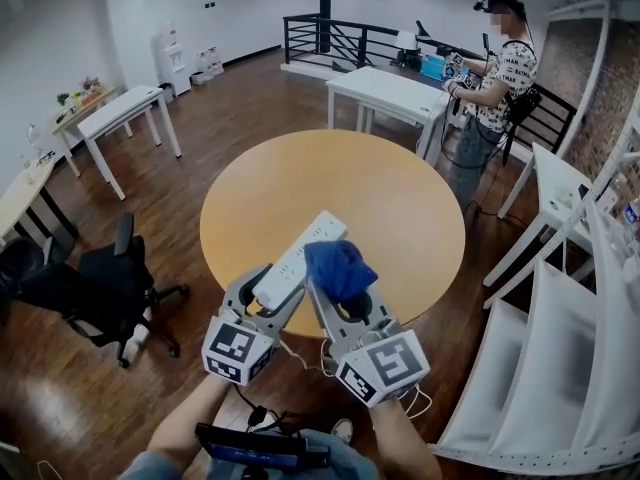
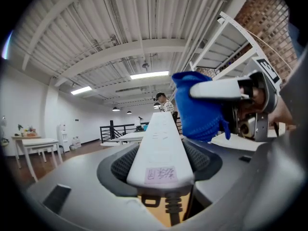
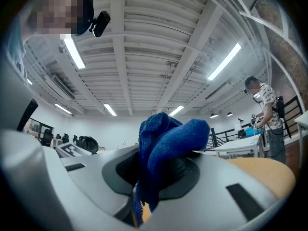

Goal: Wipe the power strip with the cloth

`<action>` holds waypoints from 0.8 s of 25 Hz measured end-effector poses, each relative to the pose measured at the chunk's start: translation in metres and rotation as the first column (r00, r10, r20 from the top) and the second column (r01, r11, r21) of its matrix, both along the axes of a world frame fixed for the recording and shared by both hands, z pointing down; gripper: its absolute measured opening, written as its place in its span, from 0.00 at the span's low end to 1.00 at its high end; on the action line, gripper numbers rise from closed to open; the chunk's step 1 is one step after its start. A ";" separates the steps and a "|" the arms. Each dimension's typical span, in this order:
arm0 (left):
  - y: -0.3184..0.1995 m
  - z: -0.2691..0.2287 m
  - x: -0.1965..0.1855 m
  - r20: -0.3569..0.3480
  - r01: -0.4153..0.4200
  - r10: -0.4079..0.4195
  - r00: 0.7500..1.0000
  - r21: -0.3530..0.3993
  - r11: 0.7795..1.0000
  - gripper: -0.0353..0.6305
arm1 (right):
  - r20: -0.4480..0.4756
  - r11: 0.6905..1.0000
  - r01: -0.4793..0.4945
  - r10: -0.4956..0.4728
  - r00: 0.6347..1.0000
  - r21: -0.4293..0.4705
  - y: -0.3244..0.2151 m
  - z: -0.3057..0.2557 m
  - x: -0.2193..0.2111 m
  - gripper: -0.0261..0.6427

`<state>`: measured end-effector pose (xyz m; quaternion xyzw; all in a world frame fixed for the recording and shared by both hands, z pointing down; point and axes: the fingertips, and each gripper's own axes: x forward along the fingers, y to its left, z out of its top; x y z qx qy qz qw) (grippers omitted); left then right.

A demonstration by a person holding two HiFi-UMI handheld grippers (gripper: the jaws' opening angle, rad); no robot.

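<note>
Head view, nearest the camera: the wearer's forearms (image 1: 185,430) reach forward, each hand holding a gripper with a marker cube. The left gripper (image 1: 268,290) is clamped on the near end of a white strip (image 1: 300,256). The left gripper view shows both pads pressed to the sides of the strip (image 2: 161,148), with a small label on its near face and a cable leaving beneath. In the head view, a white cable (image 1: 300,353) hangs from that end between the two grippers. The strip angles away and to the right, its far end out over a round wooden table (image 1: 430,208).

The right gripper (image 1: 345,290) is closed on a bunched blue cloth (image 1: 340,268). In the right gripper view the cloth (image 3: 168,143) fills the gap between the jaws and spills over them. The cloth lies at the strip's right edge, near its middle; contact cannot be confirmed. In the left gripper view the cloth (image 2: 197,114) sits just right of the strip.

Farther out: a black chair (image 1: 100,288) stands left of the table. White tables (image 1: 385,93) stand beyond it. A second person (image 1: 495,78) works at the far one, before a black railing (image 1: 340,38).
</note>
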<state>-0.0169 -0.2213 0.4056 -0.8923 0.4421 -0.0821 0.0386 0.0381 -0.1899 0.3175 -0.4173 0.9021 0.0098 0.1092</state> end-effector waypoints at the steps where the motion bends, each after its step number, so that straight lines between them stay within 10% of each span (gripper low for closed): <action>1: 0.000 -0.001 0.000 0.008 -0.001 0.001 1.000 0.005 1.000 0.48 | 0.013 0.999 0.032 -0.032 0.999 0.008 0.002 -0.008 -0.008 0.15; 20: 0.010 -0.008 0.002 0.164 -0.017 -0.009 0.986 0.159 0.987 0.48 | 0.044 0.955 0.294 -0.292 0.955 -0.048 0.013 -0.016 -0.087 0.15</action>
